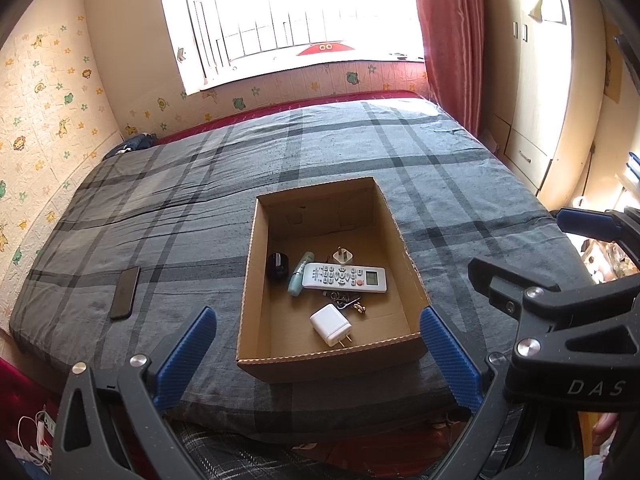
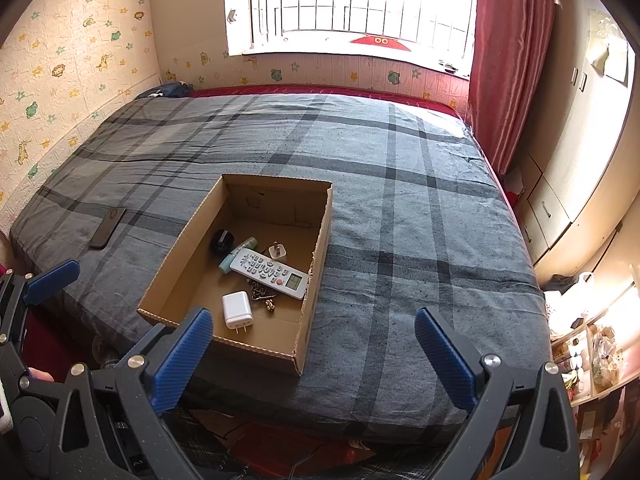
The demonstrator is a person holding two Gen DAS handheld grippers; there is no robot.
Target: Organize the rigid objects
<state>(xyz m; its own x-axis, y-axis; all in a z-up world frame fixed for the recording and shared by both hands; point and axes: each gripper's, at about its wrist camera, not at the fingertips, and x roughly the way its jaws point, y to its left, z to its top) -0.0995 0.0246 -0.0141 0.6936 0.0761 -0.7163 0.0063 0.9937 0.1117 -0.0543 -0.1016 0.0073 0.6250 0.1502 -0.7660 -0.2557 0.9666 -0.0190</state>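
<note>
Grippers (image 1: 316,344) (image 2: 314,346) agape; keys (image 1: 347,301), perhaps, half-hidden under remote (image 1: 345,278).

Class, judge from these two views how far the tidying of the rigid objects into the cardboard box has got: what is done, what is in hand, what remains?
Done: the remote, white charger, small plug, teal tube, black round item and keys lie inside the cardboard box. In hand: nothing; the left gripper and right gripper are both open and empty. Left: the dark phone lies on the bedspread outside the box.
</note>
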